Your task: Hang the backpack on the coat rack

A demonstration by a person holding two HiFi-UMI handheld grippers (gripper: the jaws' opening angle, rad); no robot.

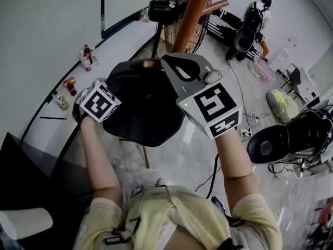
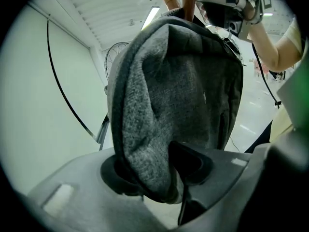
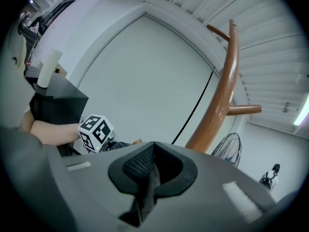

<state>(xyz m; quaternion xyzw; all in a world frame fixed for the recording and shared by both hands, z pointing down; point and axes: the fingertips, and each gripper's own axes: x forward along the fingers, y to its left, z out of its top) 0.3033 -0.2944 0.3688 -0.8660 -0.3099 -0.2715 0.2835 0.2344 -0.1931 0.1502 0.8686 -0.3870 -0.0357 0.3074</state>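
Both your forearms (image 1: pixel 96 160) reach forward, with the black backpack (image 1: pixel 140 105) between the grippers, the coat rack (image 1: pixel 193 14) post at its 12 o'clock and a peg tip (image 1: pixel 151 64) poking out at its top edge. Your left gripper (image 2: pixel 153 170), at the bag's 9 o'clock, grasps a thick fold of its fabric, both pads against it. Your right gripper (image 3: pixel 153 170), at 2 o'clock, is clenched on nothing.

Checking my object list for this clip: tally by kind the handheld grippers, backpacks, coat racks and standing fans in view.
grippers: 2 (left gripper, right gripper)
backpack: 1
coat rack: 1
standing fan: 1
total: 5
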